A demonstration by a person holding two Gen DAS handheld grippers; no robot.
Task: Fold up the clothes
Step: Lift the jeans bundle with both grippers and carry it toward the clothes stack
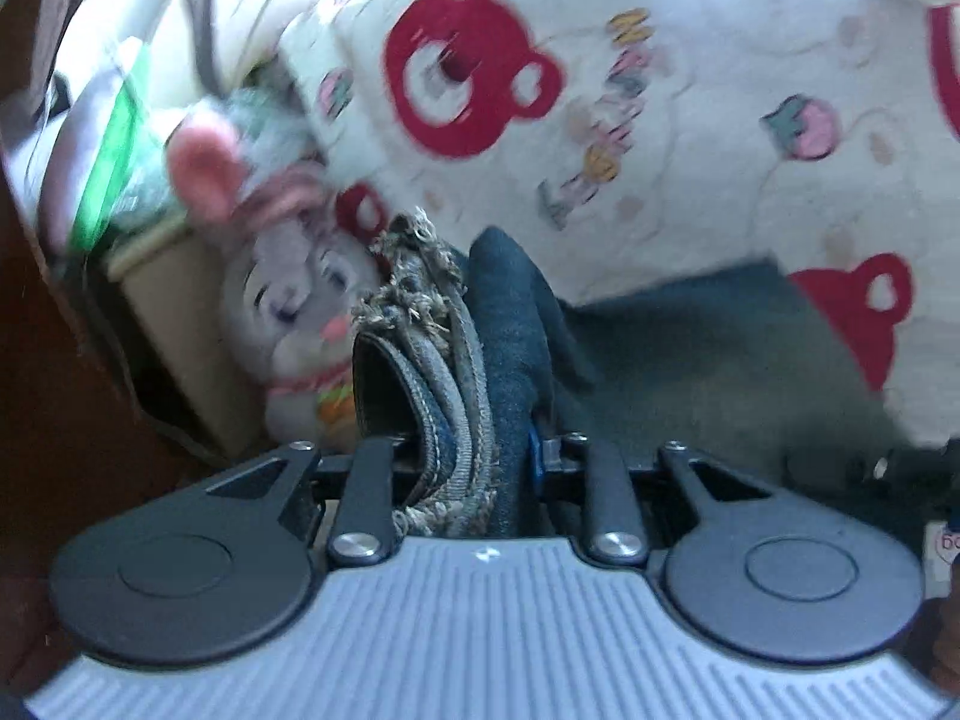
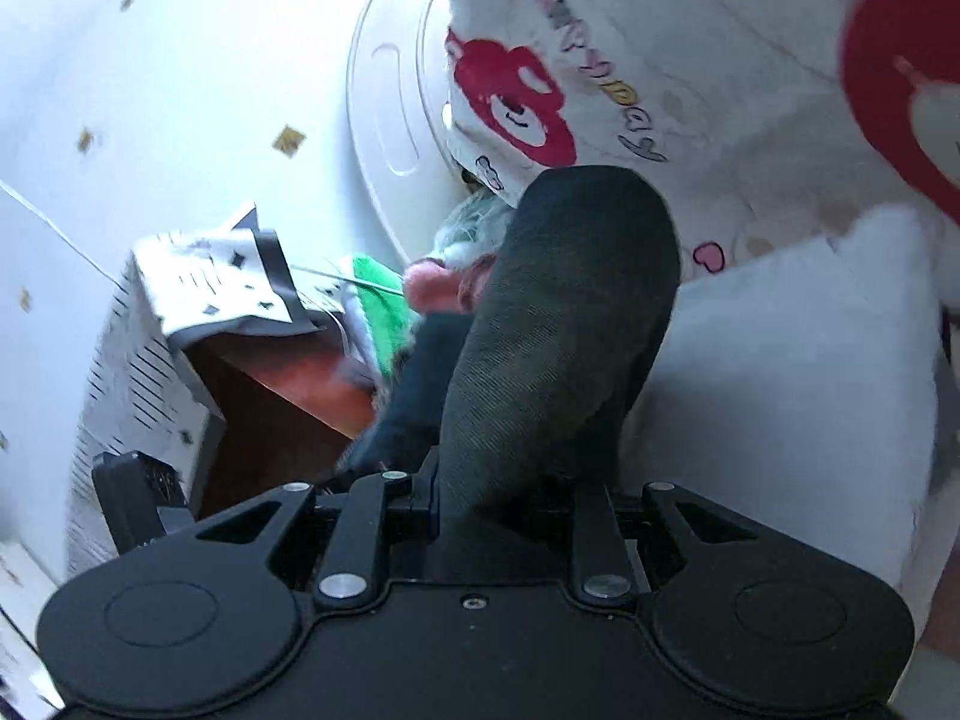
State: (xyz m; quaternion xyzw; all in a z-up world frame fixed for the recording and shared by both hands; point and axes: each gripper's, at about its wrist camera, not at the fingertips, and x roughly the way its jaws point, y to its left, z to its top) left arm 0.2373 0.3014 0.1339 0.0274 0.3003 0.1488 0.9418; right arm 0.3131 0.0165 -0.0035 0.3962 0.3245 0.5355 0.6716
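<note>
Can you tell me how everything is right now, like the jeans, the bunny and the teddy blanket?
Left gripper: shut on the frayed blue denim jeans.
Right gripper: shut on a bunched dark part of the denim.
White fleece blanket with red bear faces: spread out flat, not folded.
Grey plush bunny with pink ears: lying beside the blanket, partly hidden by the jeans.
White pillow: lying beside the blanket.
</note>
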